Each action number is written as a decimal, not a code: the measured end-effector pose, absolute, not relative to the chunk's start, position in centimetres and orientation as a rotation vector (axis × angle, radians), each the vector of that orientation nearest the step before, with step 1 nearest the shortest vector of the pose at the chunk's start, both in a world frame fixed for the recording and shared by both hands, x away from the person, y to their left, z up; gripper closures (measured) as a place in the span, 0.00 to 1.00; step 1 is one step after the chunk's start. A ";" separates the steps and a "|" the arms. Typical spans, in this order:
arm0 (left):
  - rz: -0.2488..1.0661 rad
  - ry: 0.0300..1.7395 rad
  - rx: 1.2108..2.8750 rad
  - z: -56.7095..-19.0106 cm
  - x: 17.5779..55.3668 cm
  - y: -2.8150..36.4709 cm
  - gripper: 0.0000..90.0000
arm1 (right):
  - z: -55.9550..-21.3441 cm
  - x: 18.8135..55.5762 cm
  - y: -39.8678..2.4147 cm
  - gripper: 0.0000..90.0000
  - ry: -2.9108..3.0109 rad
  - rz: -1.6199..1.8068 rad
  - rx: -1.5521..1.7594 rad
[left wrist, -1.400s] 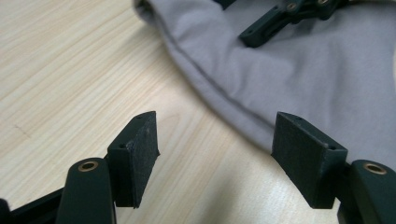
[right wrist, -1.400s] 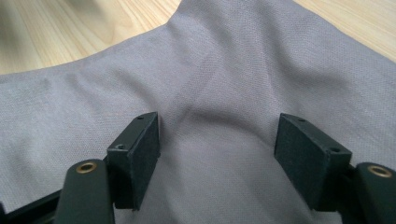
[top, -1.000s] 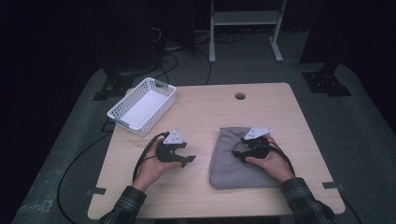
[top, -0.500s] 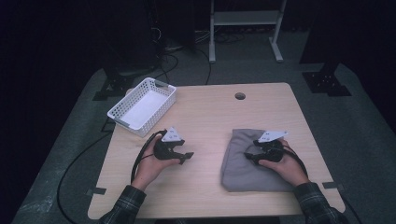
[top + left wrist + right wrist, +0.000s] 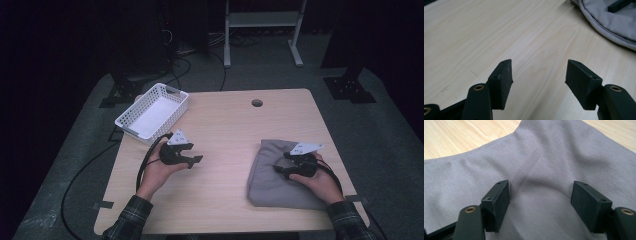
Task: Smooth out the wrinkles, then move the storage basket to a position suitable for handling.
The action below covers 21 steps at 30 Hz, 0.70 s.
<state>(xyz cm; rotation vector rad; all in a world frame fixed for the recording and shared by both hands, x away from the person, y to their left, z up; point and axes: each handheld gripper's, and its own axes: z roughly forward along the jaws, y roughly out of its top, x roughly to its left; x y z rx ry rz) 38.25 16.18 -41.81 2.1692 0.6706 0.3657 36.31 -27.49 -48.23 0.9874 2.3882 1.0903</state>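
A wooden bench (image 5: 225,130) seen from above, with a person's two hands entering from the near edge. A folded grey cloth (image 5: 270,180) lies flat on the right half of the bench, near the front edge. The right gripper (image 5: 280,170), held in the right hand (image 5: 320,182), rests over the cloth, its jaws pointing toward the middle of the bench. In the right gripper view the two black jaws stand apart above the cloth (image 5: 541,165); fabric lies under and between them, with a soft crease running up the middle, and the pads do not pinch it. The left gripper (image 5: 194,161), held in the left hand (image 5: 159,170), is over bare wood on the left half of the bench, well apart from the cloth. In the left gripper view its jaws are open with nothing between them and have just been closing a little; the rounded edge of the cloth (image 5: 609,25) shows at the upper right. A white slotted basket (image 5: 131,122) sits at the bench's far left corner. A small round hole (image 5: 257,103) marks the bench top near its far edge.
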 end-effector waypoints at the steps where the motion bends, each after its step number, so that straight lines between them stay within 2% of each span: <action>1: 0.375 0.668 2.159 -41.6 38.4 16.3 0.44 | -48.2 36.2 -27.6 0.33 2.385 1.089 0.998; 21: 0.420 0.761 2.116 -40.0 41.8 18.6 0.46 | -48.2 36.2 -27.7 0.32 2.388 1.091 1.006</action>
